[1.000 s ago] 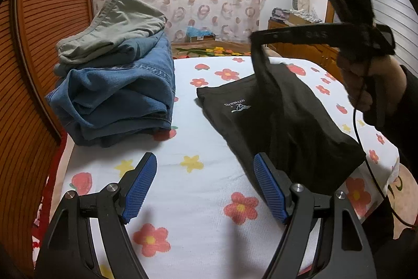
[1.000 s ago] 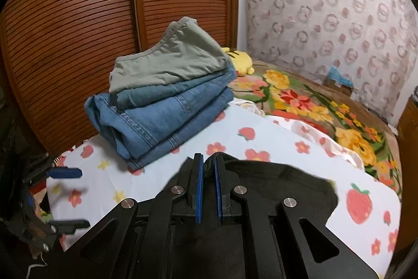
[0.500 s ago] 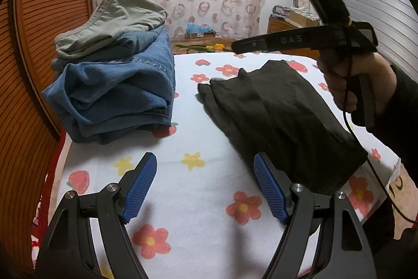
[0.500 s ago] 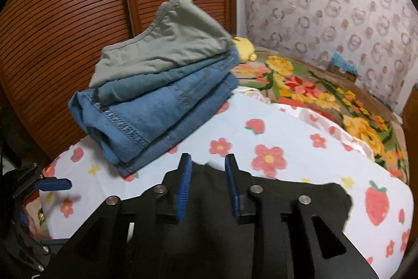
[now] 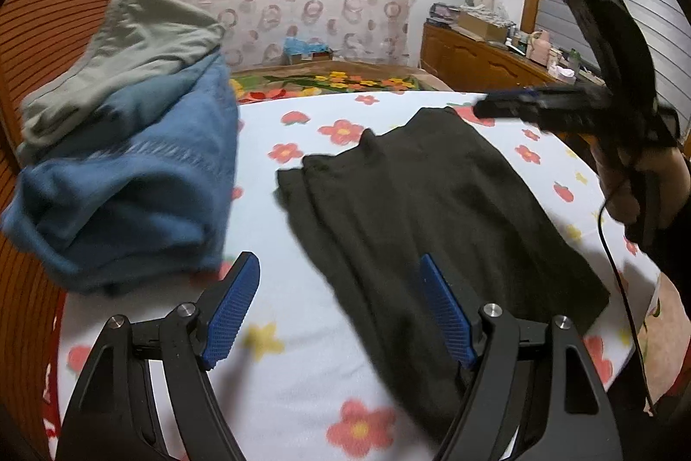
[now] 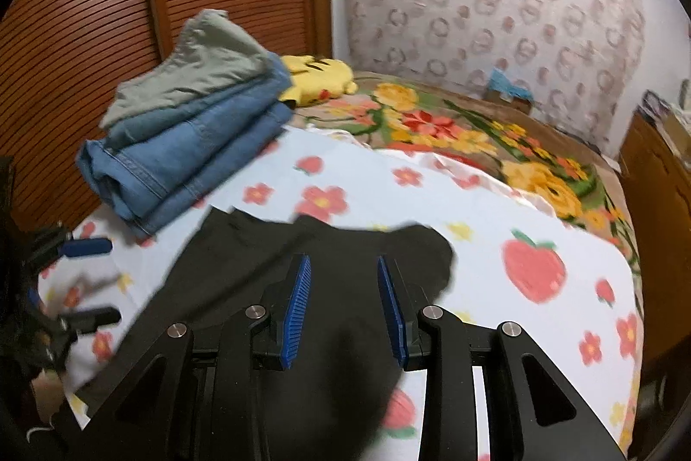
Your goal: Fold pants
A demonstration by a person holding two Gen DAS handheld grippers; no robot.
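The black pants [image 5: 436,219] lie folded flat on the flowered white sheet [image 5: 302,374]; they also show in the right wrist view [image 6: 276,266]. My left gripper [image 5: 341,309] is open and empty, low over the sheet at the near left edge of the pants. My right gripper [image 6: 345,305] is open and empty, hovering above the pants. It shows in the left wrist view [image 5: 574,106] held by a hand above the pants' far right corner.
A stack of folded jeans with grey-green pants on top [image 5: 129,167] sits at the left of the bed by the slatted wooden wardrobe [image 6: 108,7]. A yellow plush toy [image 6: 319,76] and flowered blanket [image 6: 475,141] lie behind. A wooden dresser [image 5: 479,59] stands at right.
My right gripper let go of the black pants, opened and lifted away; the pants dropped flat onto the sheet. My left gripper moved slightly nearer, still open.
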